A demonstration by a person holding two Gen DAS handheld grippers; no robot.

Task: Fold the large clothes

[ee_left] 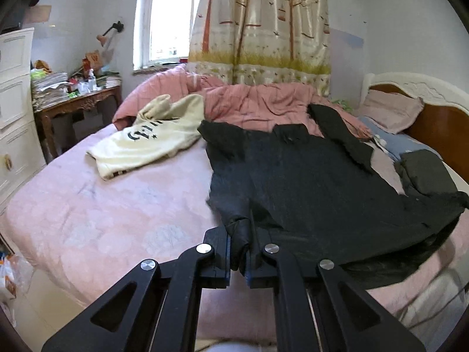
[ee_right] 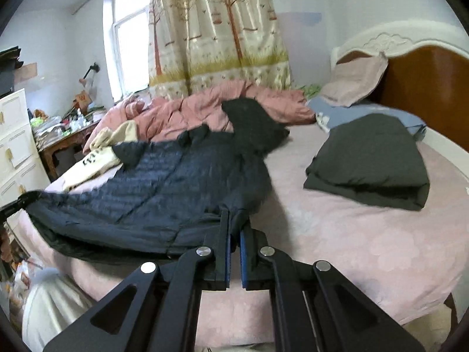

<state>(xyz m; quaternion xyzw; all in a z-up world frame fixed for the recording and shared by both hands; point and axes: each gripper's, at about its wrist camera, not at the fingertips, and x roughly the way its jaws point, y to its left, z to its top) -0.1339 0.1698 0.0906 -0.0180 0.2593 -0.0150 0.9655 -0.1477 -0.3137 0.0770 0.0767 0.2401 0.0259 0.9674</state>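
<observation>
A dark quilted jacket (ee_left: pixel 307 182) lies spread on the pink bed sheet (ee_left: pixel 102 205), collar toward the far side and one sleeve draped over the heaped quilt. My left gripper (ee_left: pixel 245 233) is shut on a bunched corner of its near hem. In the right wrist view the same jacket (ee_right: pixel 164 182) stretches to the left, and my right gripper (ee_right: pixel 234 224) is shut on the hem's other corner. The near hem hangs lifted off the bed between the two grippers. My left gripper (ee_right: pixel 14 205) shows at the far left edge there, holding its corner.
A cream sweatshirt (ee_left: pixel 146 143) lies left of the jacket. A folded dark garment (ee_right: pixel 366 164) sits to the right, near the pillows (ee_right: pixel 354 82) and headboard (ee_right: pixel 425 82). A pink quilt (ee_left: pixel 249 102) is heaped along the far side. A cluttered desk (ee_left: pixel 76 102) and white drawers (ee_left: pixel 11 88) stand at left.
</observation>
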